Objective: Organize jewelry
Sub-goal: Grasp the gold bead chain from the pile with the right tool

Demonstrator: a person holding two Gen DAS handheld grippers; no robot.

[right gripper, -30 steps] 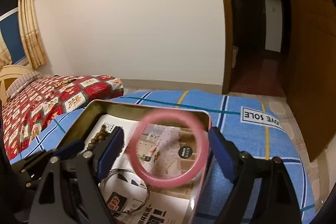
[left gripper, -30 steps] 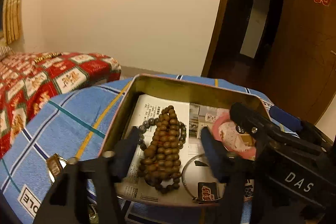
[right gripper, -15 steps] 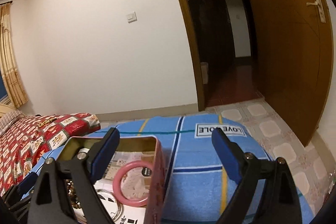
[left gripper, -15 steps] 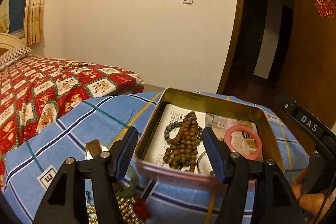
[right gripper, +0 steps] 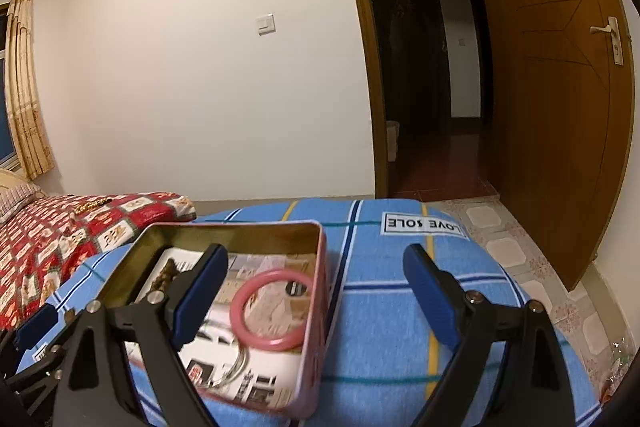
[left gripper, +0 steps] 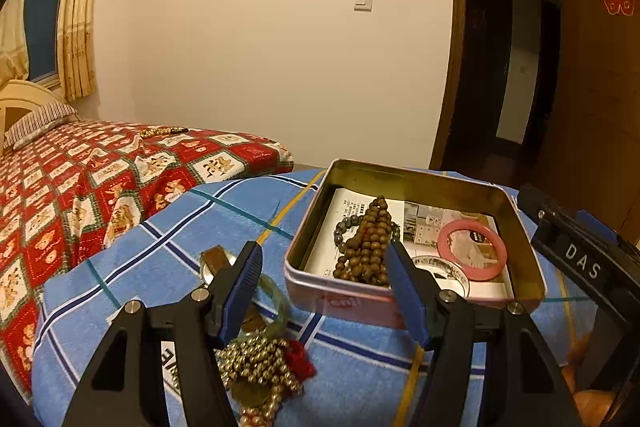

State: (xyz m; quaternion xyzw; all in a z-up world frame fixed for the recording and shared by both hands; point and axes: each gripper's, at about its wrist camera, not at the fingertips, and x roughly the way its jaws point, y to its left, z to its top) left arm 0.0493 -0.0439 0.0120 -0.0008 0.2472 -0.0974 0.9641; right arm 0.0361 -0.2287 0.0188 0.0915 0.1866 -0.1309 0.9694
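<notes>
We log the left claw [left gripper: 324, 287] spread wide and empty above the blue plaid cloth [left gripper: 160, 227], its tips framing the near wall of the pink rectangular metal tin [left gripper: 340, 301]. Right claw [right gripper: 316, 291] likewise spread, empty. Inside the tin: brown wooden bead strand [left gripper: 366, 247], glossy pink ring bangle [right gripper: 272, 309], thin silver hoop [right gripper: 236, 363] partly hidden. Golden bead cluster [left gripper: 260, 367] lies outside, partly cut off.

Both grippers: black angular frames, silver screws, blue ribbed jaws, white "DAS" lettering.
</notes>
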